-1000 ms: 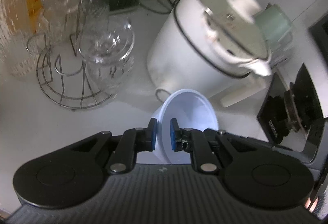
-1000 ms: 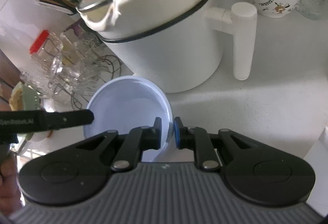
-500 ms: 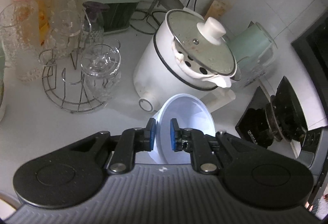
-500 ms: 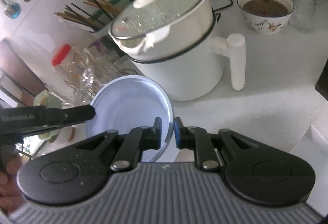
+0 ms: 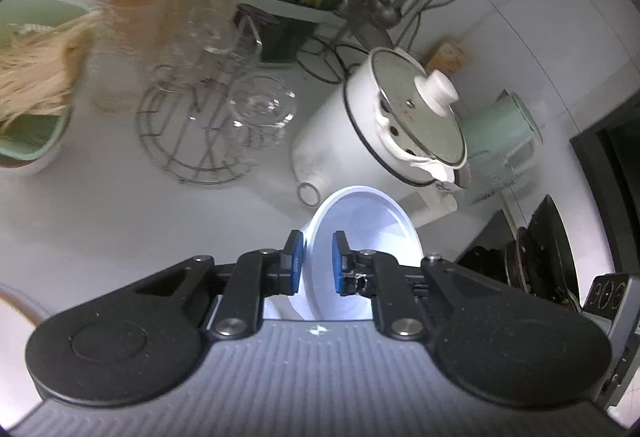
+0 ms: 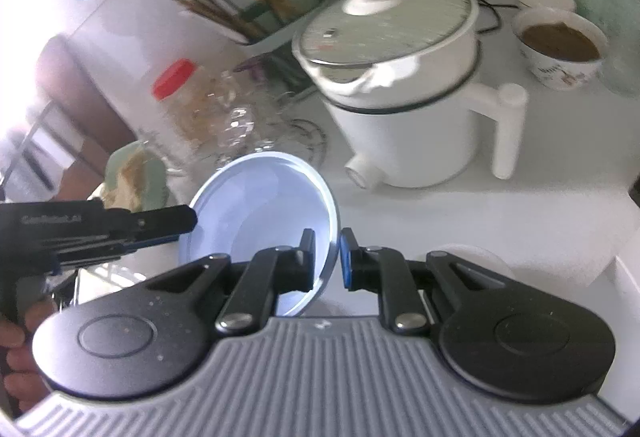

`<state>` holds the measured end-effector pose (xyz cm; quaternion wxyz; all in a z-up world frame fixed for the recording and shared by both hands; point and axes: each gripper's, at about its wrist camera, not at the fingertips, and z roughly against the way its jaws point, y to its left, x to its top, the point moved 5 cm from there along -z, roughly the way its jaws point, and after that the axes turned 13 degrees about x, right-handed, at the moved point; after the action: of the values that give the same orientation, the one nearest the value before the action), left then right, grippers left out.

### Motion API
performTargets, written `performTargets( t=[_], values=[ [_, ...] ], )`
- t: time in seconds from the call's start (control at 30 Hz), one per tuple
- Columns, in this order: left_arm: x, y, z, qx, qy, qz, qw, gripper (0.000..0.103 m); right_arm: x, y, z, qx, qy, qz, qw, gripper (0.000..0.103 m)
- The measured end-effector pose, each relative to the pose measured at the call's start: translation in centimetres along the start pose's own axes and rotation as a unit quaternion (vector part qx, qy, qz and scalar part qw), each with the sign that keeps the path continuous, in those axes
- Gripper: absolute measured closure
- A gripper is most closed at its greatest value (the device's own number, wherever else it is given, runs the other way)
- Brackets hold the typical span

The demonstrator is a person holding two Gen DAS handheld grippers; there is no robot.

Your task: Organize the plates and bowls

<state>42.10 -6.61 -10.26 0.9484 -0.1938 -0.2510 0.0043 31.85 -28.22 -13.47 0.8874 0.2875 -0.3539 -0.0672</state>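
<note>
Left wrist view: left gripper (image 5: pixel 316 262) is clamped on the rim of a pale blue bowl (image 5: pixel 372 237), held up off the white counter (image 5: pixel 120 213) and tipped on edge. From the right wrist cam, the right gripper (image 6: pixel 327 259) is pinching the opposite rim of the same bowl (image 6: pixel 256 205), so both have it. Just behind sits a white electric pot (image 5: pixel 360 125) with a glass lid, then a wire rack (image 5: pixel 192 133) of glasses, a red-capped jar (image 5: pixel 136 9), and a bowl of brown stuff (image 6: pixel 560 45) further right.
</note>
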Motion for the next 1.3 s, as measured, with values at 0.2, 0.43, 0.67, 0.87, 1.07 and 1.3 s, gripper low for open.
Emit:
performTargets(
  t=[0.2, 0.43, 0.67, 0.87, 1.07, 1.3],
  values=[
    [-0.7, 1.6, 2.6, 0.021, -0.028, 0.027, 0.9990, 0.087, 0.2, 2.1, 0.0, 0.033, 0.004, 0.025, 0.999, 0.087],
    [-2.0, 3.6, 4.7, 0.056, -0.055, 0.072, 0.9943, 0.087, 0.3, 4.2, -0.9, 0.068, 0.031, 0.049, 0.996, 0.088],
    [-4.2, 5.6, 3.7, 0.094, -0.042, 0.118, 0.9878, 0.087, -1.4, 4.6, -3.4, 0.072, 0.093, 0.066, 0.991, 0.087],
    [-6.1, 6.3, 1.7, 0.116, -0.017, 0.127, 0.9849, 0.086, -3.0, 3.6, -5.2, 0.061, 0.130, 0.072, 0.987, 0.087],
    [-7.2, 6.7, -0.3, 0.143, 0.004, 0.127, 0.9816, 0.086, -3.9, 2.6, -6.5, 0.060, 0.156, 0.071, 0.983, 0.087],
    [-7.8, 6.9, -2.3, 0.171, 0.023, 0.124, 0.9772, 0.086, -4.4, 1.6, -7.9, 0.058, 0.173, 0.065, 0.981, 0.086]
  ],
)
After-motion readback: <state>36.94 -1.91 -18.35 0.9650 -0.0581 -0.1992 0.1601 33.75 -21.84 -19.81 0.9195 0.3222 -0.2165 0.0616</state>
